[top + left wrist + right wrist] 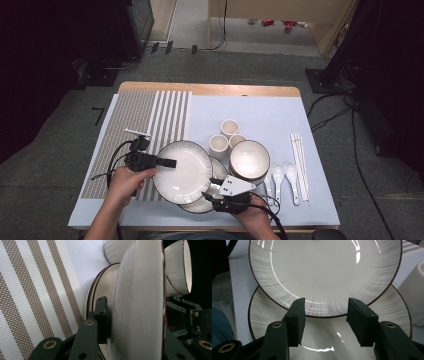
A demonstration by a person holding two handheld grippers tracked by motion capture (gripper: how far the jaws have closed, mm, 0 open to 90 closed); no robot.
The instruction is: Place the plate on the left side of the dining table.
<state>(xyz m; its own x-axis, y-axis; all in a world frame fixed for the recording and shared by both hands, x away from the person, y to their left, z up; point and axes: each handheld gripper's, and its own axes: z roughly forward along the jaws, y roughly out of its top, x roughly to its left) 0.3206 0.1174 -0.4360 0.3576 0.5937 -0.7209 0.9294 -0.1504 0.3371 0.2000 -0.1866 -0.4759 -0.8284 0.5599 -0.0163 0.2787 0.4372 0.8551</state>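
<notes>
Slip risk: left gripper (167,162) pinches only top plate (187,170) rim; right gripper (325,315), half-open and empty, hovers above lower plate (269,322).

Wooden table (210,89), pale-blue cloth (280,112), striped mat (145,112)

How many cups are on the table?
3, clustered behind the plates beside the bowl: rear cup, left cup, and right cup partly behind the bowl. More could be hidden.
</notes>
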